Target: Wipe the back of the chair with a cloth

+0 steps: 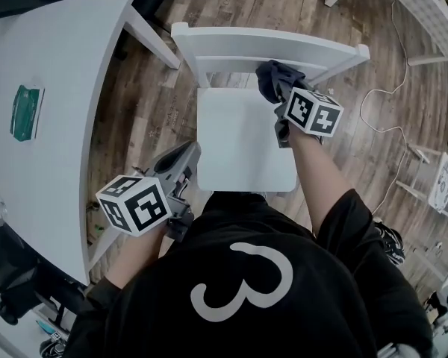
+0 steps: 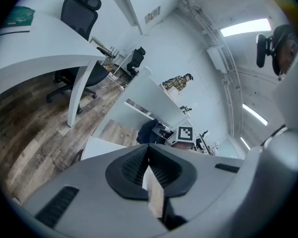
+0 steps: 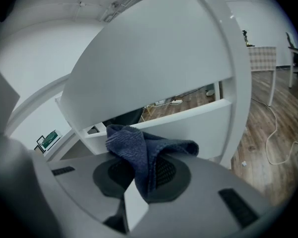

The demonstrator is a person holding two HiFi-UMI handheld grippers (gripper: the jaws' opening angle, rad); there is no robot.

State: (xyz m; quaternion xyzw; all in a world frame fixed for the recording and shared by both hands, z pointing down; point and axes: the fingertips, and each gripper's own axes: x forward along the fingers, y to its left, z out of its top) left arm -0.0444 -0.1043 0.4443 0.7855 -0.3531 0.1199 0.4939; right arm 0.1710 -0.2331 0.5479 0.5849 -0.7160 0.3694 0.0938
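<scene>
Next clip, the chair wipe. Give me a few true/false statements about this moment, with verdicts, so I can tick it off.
1. The right gripper is shut on the blue cloth. True.
2. The cloth is held at the white chair's backrest, not on the seat. True.
3. The left gripper grips a second cloth. False: its jaws are together with nothing between them, and it is held down at the person's left side, away from the chair.
4. The green item lies on the chair seat. False: it lies on the white table to the chair's left.
</scene>
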